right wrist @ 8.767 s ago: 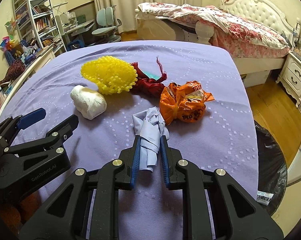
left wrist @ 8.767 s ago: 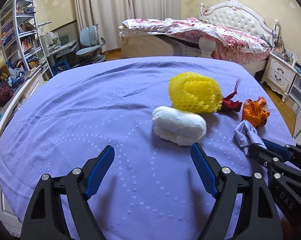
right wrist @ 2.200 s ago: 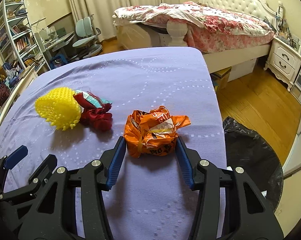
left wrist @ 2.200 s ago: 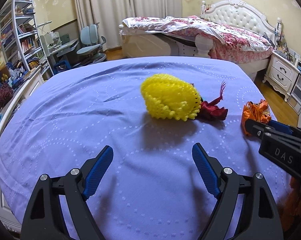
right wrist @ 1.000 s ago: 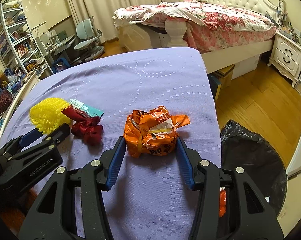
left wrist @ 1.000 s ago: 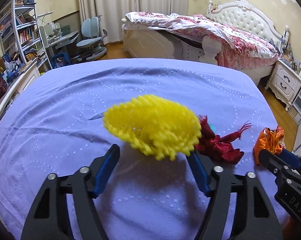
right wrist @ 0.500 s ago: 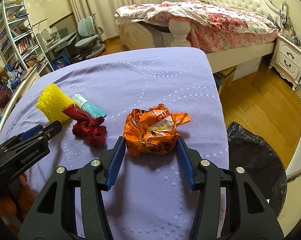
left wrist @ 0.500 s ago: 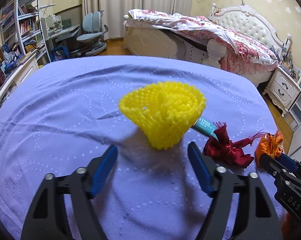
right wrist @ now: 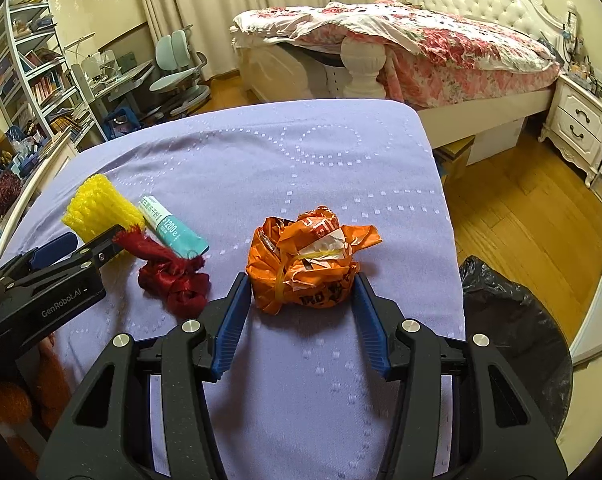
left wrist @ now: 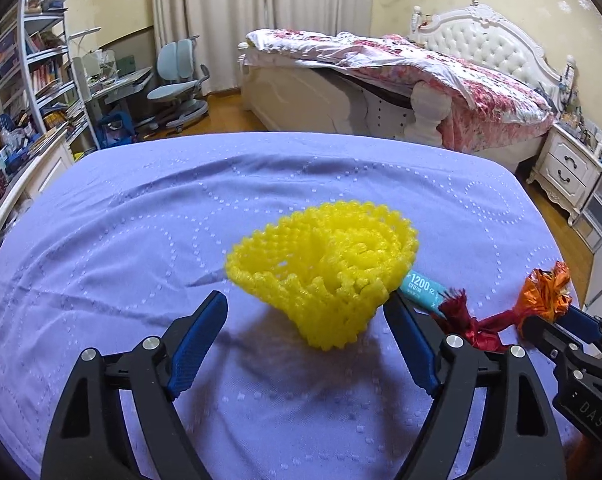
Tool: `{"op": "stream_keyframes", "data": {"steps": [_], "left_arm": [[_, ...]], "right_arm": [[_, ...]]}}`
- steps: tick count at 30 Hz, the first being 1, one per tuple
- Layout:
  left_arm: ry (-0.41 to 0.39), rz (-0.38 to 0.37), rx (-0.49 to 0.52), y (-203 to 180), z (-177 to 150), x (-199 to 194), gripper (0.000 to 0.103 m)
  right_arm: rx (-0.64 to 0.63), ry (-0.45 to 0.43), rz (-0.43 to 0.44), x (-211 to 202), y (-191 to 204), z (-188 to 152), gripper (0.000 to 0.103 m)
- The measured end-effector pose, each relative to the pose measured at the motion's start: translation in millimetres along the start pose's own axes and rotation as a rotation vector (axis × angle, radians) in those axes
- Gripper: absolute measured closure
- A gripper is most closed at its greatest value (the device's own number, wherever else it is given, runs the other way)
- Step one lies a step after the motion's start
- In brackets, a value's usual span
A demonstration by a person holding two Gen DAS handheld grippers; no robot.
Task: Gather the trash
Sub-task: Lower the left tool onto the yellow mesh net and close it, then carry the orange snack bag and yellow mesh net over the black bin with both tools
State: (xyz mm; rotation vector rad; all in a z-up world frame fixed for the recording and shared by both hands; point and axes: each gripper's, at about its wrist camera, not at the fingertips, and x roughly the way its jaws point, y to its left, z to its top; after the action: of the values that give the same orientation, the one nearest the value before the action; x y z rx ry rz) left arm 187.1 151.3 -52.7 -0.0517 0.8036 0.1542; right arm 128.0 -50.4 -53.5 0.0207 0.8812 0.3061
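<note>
Left wrist view first, from its left edge: a bookshelf (left wrist: 41, 80) and a pale blue desk chair (left wrist: 177, 80) stand by the curtains, then the purple table (left wrist: 141, 208) fills the middle, with a bed (left wrist: 441, 88) and a white nightstand (left wrist: 569, 172) beyond it on the right.

Four pieces of trash lie on the table. One yellow foam net (left wrist: 329, 268) sits between the fingers of the left tongs (left wrist: 307, 344); its jaws are opening, and neither blue pad presses on the net, though the right pad looks to be right beside its edge. Next comes one teal packet (left wrist: 421, 288) poking out from behind the net, then one red mesh wad (left wrist: 473, 324), then one crumpled orange bag (left wrist: 545, 296) at the far right, with the tip of the right tongs (left wrist: 557, 328) in front of it.

Right wrist view, again left to right: the left tongs (right wrist: 77, 248) reach in from the left edge beside the foam net (right wrist: 101, 208). The teal packet (right wrist: 169, 224) shows here at full length, lying flat between the net and the red mesh wad (right wrist: 173, 276), which touches its near end. The orange bag (right wrist: 309, 256) sits between the fingers of the right tongs (right wrist: 299, 316), which stand partly spread, one pad at each side of the bag; whether they squeeze it cannot be told. Only this view shows the one black trash bag (right wrist: 513, 344) on the wooden floor (right wrist: 521, 216), just past the table's right edge.
</note>
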Motion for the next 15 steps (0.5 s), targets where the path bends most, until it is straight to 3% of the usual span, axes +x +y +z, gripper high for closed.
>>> {"op": "stream_keyframes", "data": {"steps": [3, 4, 10, 15], "left_arm": [[-0.01, -0.025, 0.021, -2.3, 0.9, -0.7, 0.026], [-0.008, -0.042, 0.025, -2.6, 1.2, 0.0, 0.034], [0.006, -0.093, 0.012, 1.7, 0.3, 1.9, 0.056], [-0.007, -0.086, 0.014, 1.9, -3.1, -3.7, 0.063]], "right_arm": [[-0.005, 0.003, -0.003, 2.5, 1.5, 4.0, 0.052], [-0.007, 0.003, -0.004, 3.2, 2.1, 4.7, 0.052], [-0.015, 0.005, -0.013, 4.4, 4.6, 6.8, 0.051], [-0.022, 0.005, -0.016, 2.3, 6.7, 6.9, 0.053]]}}
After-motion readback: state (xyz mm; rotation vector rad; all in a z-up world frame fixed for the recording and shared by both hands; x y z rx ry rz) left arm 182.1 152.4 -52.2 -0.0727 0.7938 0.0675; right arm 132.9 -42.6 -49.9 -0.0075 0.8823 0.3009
